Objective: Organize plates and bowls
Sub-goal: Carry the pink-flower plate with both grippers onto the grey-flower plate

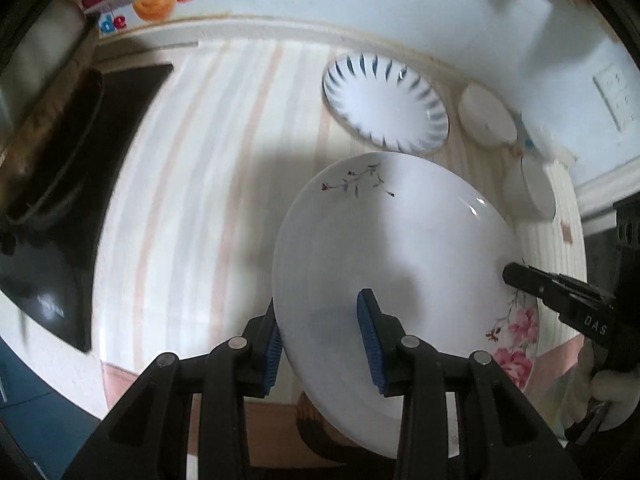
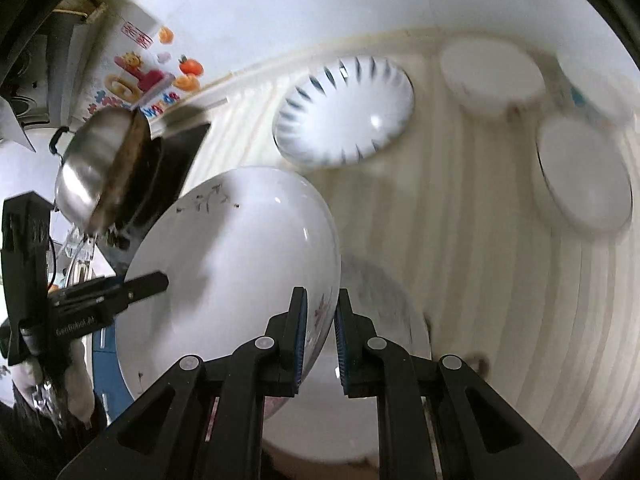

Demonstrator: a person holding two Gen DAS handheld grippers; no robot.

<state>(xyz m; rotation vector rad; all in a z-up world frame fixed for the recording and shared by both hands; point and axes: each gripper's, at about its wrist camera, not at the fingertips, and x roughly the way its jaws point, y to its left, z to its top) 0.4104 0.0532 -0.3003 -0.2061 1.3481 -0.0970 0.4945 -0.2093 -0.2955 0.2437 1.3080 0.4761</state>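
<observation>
My right gripper [image 2: 320, 340] pinches the flowered plate [image 2: 232, 280] by its rim, raised and tilted over the striped cloth [image 2: 480, 280]; my left gripper [image 1: 324, 340] straddles the opposite rim, jaws apart. Beyond sit one blue-rayed plate [image 2: 344, 112] and three white bowls; a steel pot [image 2: 92, 168] stands left.

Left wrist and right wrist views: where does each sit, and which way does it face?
Left wrist: behind the left tongs, facing the floral plate on the striped cloth; right tongs enter at right.
Right wrist: behind the right tongs, straddling that plate's rim; left tongs enter at left.
Shared: floral plate, blue-striped bowl.
</observation>
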